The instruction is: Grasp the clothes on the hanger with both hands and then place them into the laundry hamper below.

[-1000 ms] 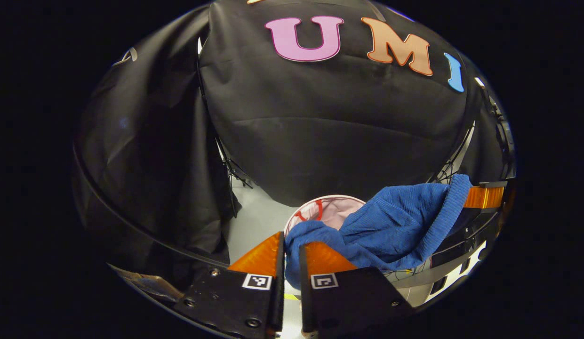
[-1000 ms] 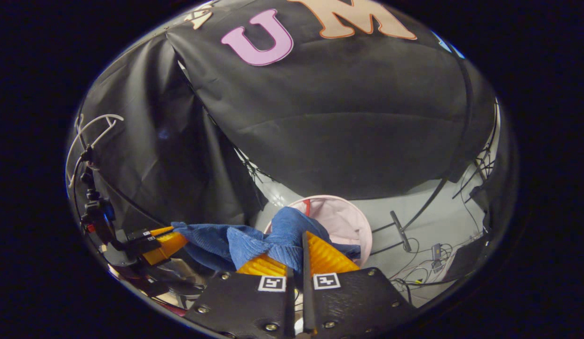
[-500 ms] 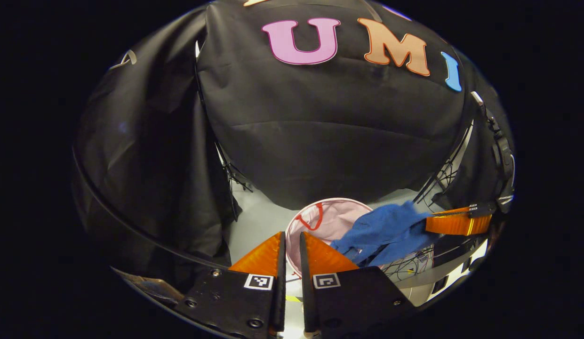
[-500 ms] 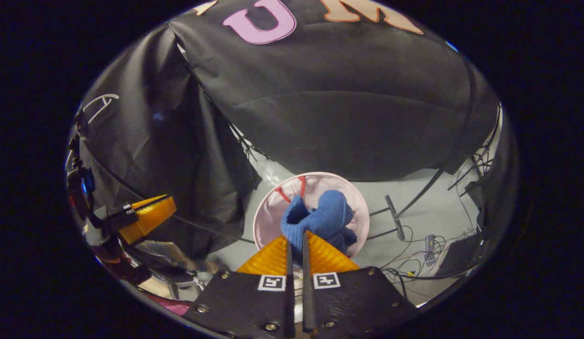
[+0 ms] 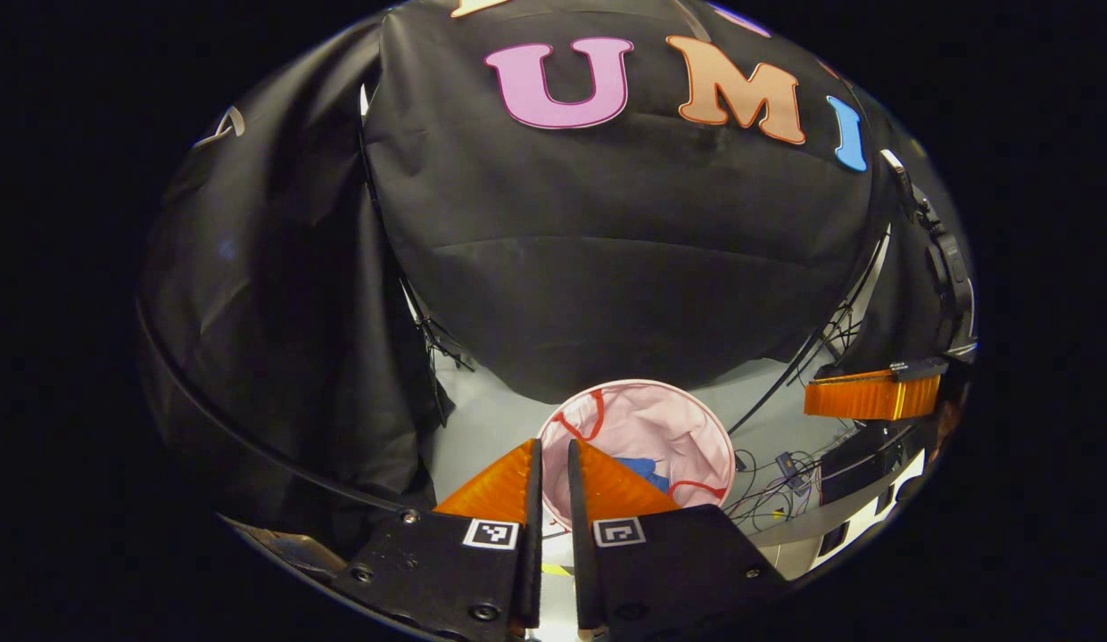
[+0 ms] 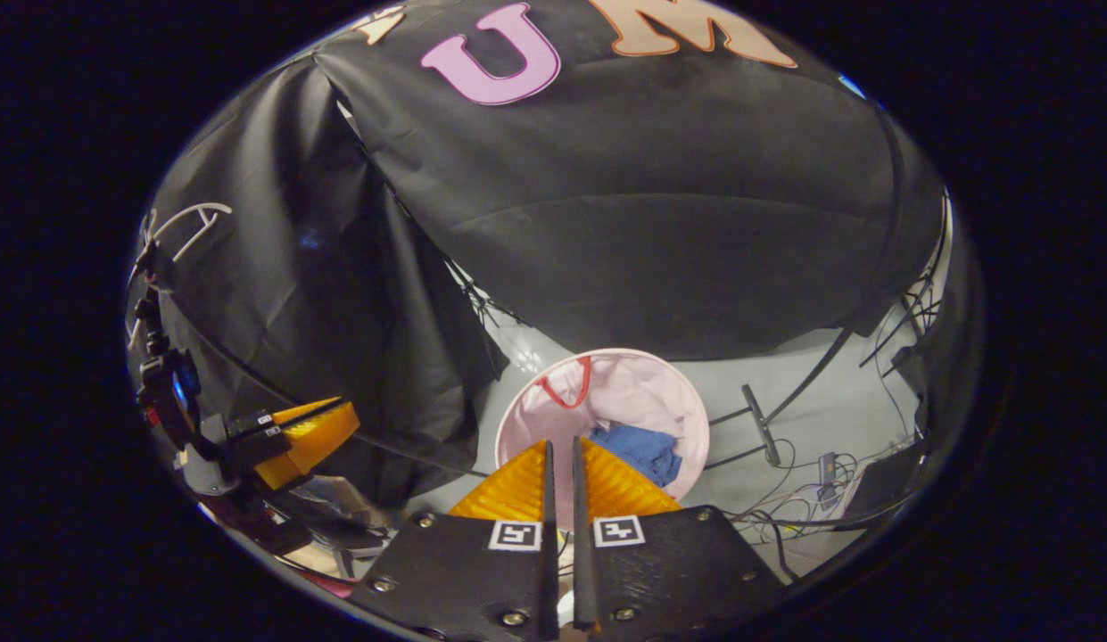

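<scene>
The blue garment [image 6: 640,451] lies crumpled in the bottom of the round pink laundry hamper [image 6: 647,385], which stands on the pale floor. In the left gripper view a small part of the blue garment [image 5: 640,467] shows inside the hamper [image 5: 673,417], past my own finger. My left gripper [image 5: 551,443] hovers above the hamper's near rim, shut with nothing in it. My right gripper [image 6: 560,441] is also above the near rim, shut and empty. Each gripper shows in the other's view: the right gripper [image 5: 871,397] far right, the left gripper [image 6: 305,432] far left.
A white hanger [image 6: 185,219] hangs at the upper left against the black cloth. Loose cables [image 6: 816,486] and a black floor bar [image 6: 756,423] lie right of the hamper. Cables [image 5: 785,471] also trail beside it in the left gripper view.
The blue garment left my left gripper first, then my right gripper, and dropped into the hamper. Both grippers now stand empty above it.
</scene>
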